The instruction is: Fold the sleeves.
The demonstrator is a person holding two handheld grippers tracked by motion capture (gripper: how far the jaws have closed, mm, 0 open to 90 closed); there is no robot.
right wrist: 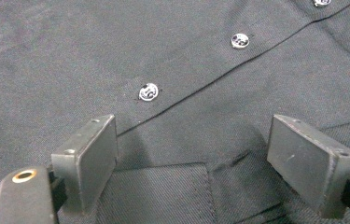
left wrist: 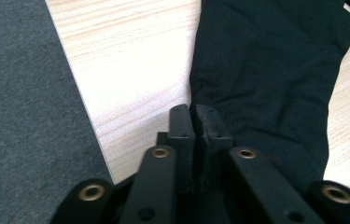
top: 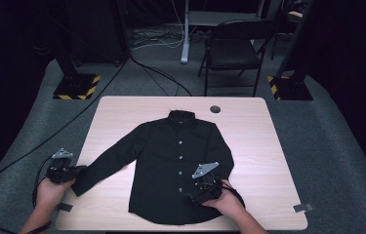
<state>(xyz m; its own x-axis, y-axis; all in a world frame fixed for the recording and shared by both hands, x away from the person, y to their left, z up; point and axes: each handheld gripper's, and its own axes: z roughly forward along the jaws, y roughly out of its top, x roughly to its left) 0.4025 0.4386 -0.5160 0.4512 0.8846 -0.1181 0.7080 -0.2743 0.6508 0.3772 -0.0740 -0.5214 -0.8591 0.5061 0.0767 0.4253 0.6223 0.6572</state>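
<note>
Between the pinched-together jaws of my left hand-held gripper (left wrist: pixel 194 114) sits the cuff of the black shirt (top: pixel 173 165) spread on the table (top: pixel 122 109), ready to fold, while my right hand-held gripper (right wrist: pixel 207 163) hovers spread apart over the placket.

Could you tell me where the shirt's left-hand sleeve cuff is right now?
In the high view, the cuff lies near the table's left edge, pinched by the left gripper.
</note>
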